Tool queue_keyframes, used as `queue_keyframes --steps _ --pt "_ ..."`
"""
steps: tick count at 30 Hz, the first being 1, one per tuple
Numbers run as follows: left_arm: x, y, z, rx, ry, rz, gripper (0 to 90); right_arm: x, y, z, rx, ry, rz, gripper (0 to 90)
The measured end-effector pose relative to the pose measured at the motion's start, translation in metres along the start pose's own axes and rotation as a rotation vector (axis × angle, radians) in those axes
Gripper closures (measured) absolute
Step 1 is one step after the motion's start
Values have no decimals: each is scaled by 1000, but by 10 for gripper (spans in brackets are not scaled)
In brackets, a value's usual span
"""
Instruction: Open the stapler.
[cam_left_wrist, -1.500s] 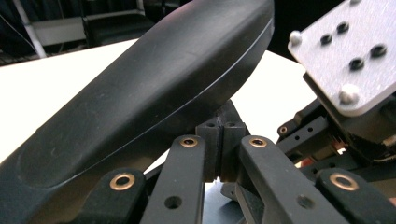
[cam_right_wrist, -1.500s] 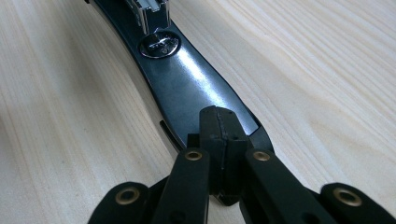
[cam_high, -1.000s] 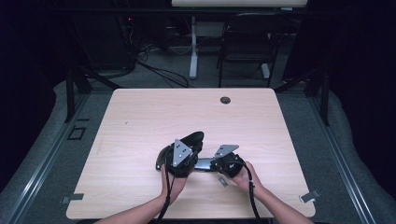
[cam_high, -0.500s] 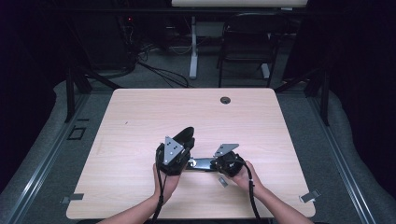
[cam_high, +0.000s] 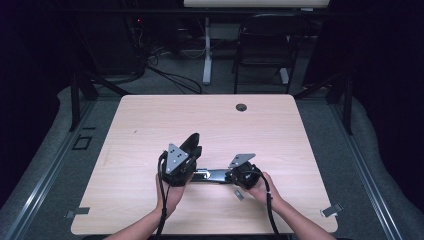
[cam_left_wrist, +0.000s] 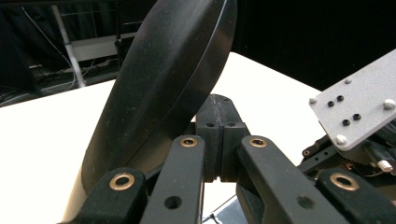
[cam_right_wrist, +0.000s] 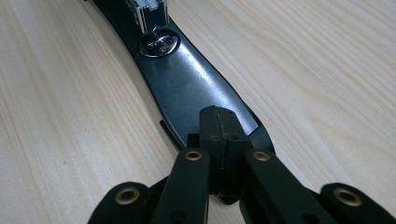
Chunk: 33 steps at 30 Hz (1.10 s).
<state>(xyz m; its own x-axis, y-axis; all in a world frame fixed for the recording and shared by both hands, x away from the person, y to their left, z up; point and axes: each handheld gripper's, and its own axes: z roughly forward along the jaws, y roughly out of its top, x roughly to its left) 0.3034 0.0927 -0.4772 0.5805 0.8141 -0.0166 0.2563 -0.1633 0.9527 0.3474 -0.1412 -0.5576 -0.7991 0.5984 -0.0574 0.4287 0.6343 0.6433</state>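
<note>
Black stapler (cam_high: 207, 172) opened between two grippers near the front edge of the pale wood-grain table (cam_high: 150, 125).

The right gripper (cam_right_wrist: 219, 122), jaws clenched, presses its tips on the glossy flat base (cam_right_wrist: 187, 84); the left gripper (cam_left_wrist: 218, 121), jaws also closed, sits against the raised curved matte top arm (cam_left_wrist: 163, 79), perhaps propping it. The base's oval embossed mark is unreadable.

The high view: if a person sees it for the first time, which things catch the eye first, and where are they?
A black stapler lies opened near the front middle of the pale wooden table. Its base lies flat, and the right gripper, jaws shut, presses on its end. Its top arm stands tilted upward at the left gripper, whose jaws are also shut.
</note>
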Motion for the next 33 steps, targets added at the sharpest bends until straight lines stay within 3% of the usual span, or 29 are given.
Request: queue_keyframes --steps 9,14,33 --pt "11 3 -12 -23 52 0 900 -2 2 0 16 12 5 900" --pt "18 4 -17 -27 47 -17 900 -2 2 0 13 12 6 900" --pt "23 5 -19 -17 20 -7 900 -3 4 1 25 21 0 900"
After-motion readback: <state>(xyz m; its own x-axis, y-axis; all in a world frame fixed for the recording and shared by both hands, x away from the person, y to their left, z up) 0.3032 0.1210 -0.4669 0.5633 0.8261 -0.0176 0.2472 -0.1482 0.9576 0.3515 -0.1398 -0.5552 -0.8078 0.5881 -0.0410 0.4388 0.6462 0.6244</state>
